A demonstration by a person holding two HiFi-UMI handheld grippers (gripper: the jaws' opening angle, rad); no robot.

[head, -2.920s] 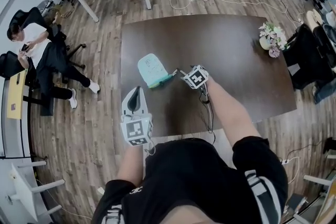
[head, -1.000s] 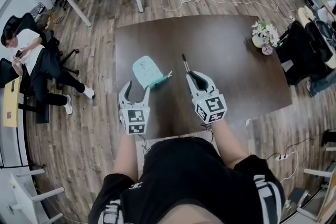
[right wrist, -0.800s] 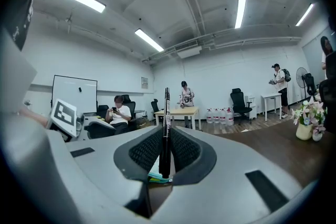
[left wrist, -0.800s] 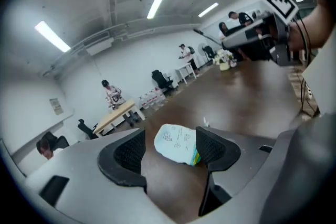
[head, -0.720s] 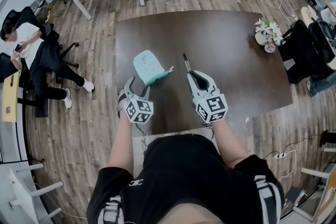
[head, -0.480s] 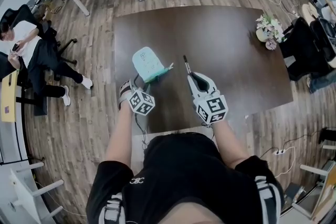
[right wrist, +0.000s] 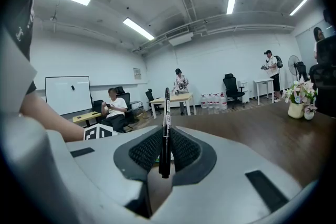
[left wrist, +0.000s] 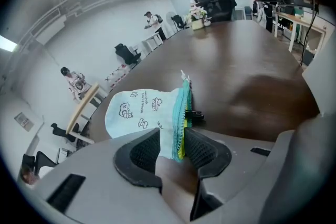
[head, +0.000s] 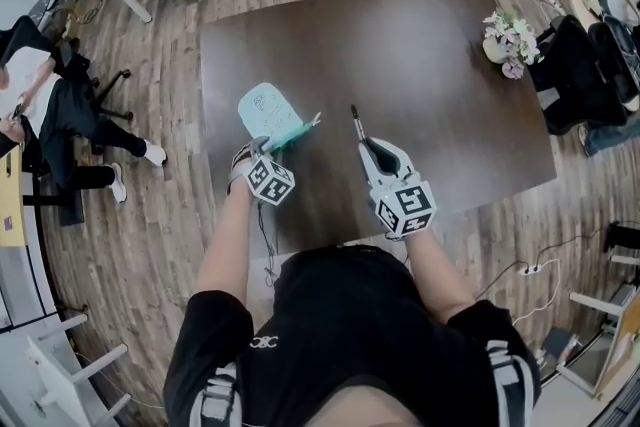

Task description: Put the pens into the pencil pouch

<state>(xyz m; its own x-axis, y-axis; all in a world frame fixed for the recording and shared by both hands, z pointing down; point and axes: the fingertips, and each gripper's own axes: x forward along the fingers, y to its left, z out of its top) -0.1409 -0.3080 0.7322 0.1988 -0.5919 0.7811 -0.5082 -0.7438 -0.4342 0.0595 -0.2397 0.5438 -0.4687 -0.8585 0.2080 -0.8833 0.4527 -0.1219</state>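
Between left gripper's point(left wrist: 172, 140) closing jaws: pouch point(left wrist: 139, 110) edge

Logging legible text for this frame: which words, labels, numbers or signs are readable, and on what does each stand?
Nothing here can be read as text.
Pouch: small printed words among cartoon drawings, too small to read.
Pen: white print on the barrel, too small to read.
Wall notice: blurred, unreadable.
Marker cube: square code pattern only, no letters.
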